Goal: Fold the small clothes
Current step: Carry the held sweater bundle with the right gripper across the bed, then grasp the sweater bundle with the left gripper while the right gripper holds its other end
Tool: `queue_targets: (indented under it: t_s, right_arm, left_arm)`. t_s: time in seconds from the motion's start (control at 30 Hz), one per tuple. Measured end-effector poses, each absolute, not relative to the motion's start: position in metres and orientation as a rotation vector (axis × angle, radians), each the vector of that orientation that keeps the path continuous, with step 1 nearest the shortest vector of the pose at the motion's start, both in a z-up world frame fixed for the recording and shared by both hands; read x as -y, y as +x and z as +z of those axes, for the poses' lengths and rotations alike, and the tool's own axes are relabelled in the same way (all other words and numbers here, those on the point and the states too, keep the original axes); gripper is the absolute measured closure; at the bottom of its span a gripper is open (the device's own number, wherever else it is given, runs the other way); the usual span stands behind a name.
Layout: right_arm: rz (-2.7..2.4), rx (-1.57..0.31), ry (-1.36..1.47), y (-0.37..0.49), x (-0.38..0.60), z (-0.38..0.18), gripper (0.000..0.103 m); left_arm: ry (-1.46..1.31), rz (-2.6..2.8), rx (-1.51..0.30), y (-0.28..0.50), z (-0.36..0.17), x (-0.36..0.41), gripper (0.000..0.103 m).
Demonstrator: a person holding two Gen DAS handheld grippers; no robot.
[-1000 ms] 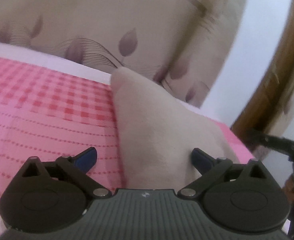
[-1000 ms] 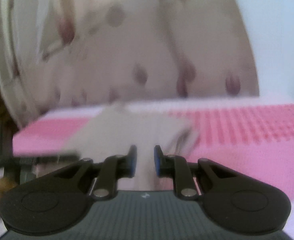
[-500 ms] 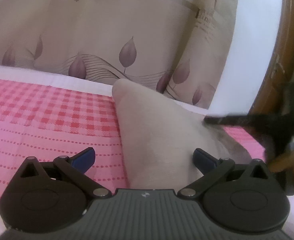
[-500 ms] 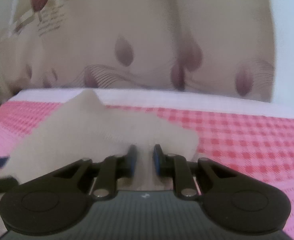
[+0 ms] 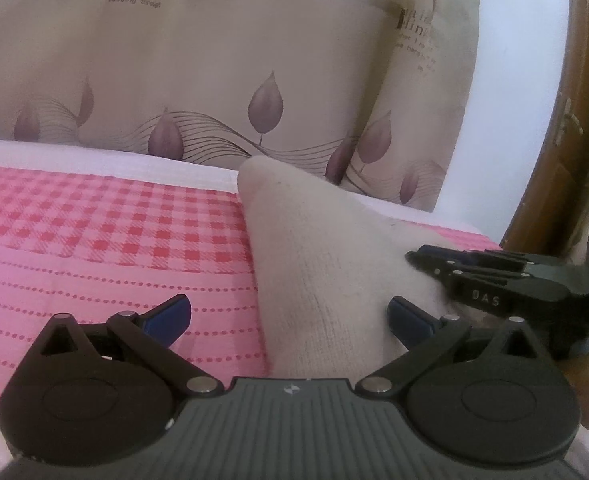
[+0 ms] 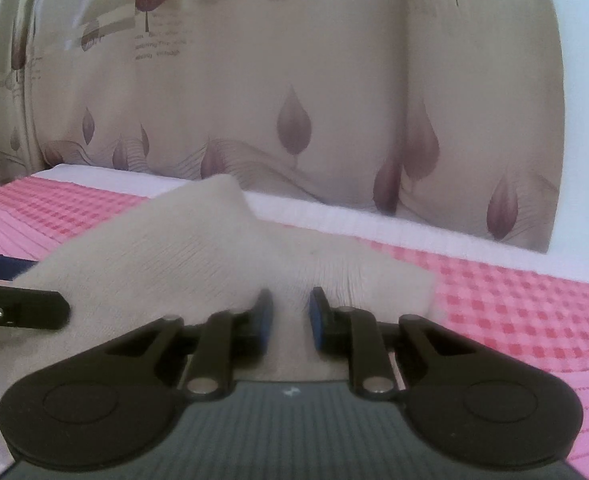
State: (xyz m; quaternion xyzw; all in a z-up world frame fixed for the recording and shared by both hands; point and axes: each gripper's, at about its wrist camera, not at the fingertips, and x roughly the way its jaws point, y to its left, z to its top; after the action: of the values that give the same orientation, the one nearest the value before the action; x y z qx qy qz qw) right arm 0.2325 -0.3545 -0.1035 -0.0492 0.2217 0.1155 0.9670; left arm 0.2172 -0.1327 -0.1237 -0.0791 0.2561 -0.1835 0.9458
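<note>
The beige sock (image 5: 326, 272) lies on the pink checked bedcover (image 5: 94, 240), its heel peaked. The right gripper (image 6: 290, 316) (narrow, pinching the cloth) has moved in beside the left gripper (image 5: 290, 316), whose jaws stay wide across the sock.

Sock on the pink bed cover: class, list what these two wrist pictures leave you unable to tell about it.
- Sock's near end: left wrist view, hidden under the left gripper's body.
- Whether the right gripper really pinches fabric: right wrist view, its jaws are narrow, contact unclear.
- One sock or a pair: layers overlap in both views.
- Curtain lettering: too small and blurred.
</note>
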Motion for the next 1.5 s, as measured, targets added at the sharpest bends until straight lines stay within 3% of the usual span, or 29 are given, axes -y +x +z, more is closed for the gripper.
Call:
queue_targets:
  t_s: [0.5,0.6,0.63,0.67,0.7,0.73,1.23,1.5]
  right_arm:
    - [0.235,-0.438,-0.101,0.235,0.354,-0.102,0.081]
    - [0.229,-0.436,-0.1,0.235,0.354,-0.101,0.075]
    - [0.222,-0.435,-0.097,0.234,0.354,-0.101,0.067]
    - [0.215,-0.433,-0.09,0.234,0.355,-0.101,0.043]
    - [0.204,-0.431,-0.08,0.234,0.357,-0.101,0.026]
    - [0.186,-0.43,-0.065,0.234,0.36,-0.101,0.0]
    - [0.274,-0.562,0.187,0.238,0.395,-0.101,0.0]
    - [0.4,-0.704,0.479,0.228,0.457,-0.107,0.0]
  left_arm:
    - [-0.139,-0.355,-0.524,0.217,-0.124,0.133,0.0]
    - [-0.131,-0.353,-0.524,0.217,-0.124,0.133,0.0]
    - [-0.129,-0.352,-0.524,0.217,-0.124,0.134,0.0]
    - [-0.127,-0.35,-0.525,0.217,-0.124,0.134,0.0]
    - [-0.125,-0.349,-0.526,0.217,-0.124,0.134,0.0]
    - [-0.122,-0.348,-0.527,0.217,-0.124,0.134,0.0]
    - [-0.13,-0.438,-0.468,0.213,-0.112,0.122,0.0]
    - [-0.304,-0.724,-0.678,0.276,-0.104,0.101,0.001]
